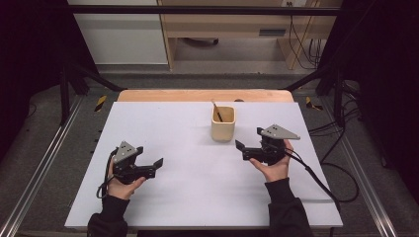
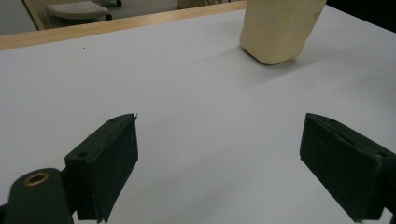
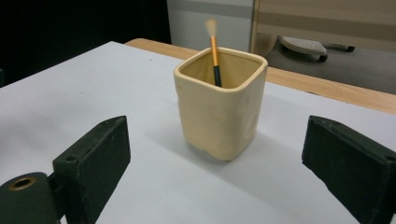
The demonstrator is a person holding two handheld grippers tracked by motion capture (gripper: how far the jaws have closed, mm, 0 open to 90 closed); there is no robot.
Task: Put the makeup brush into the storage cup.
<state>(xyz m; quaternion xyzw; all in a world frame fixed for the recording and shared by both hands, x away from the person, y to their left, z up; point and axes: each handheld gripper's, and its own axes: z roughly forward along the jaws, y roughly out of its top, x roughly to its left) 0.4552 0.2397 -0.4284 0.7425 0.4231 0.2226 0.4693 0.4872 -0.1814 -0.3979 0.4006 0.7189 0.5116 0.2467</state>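
left tool [image 1: 154,165]: sitting near the front left of the worktop [image 1: 197,197], held in the person's left hand [image 1: 121,185]. Jaws spread wide, nothing between them, just bare white surface in its own view.

right tool [image 1: 245,143]: over on the right side, held in the right hand [image 1: 274,168], a bit further in than the left one. Jaws released and wide apart, not touching anything. They point toward the cup.

cup [image 1: 223,123]: cream-coloured, squarish with rounded corners, standing upright past the middle of the worktop. It's just ahead of the right tool's jaws but clear of both, so there's a gap. In the left tool's view it's further off, up at the top right.

brush [image 3: 214,51]: inside the cup, leaning against the back wall, orange and black handle, pale bristle tip sticking up above the rim.

far edge: a wooden strip [image 1: 205,95] runs along the back of the worktop, floor and furniture beyond that.
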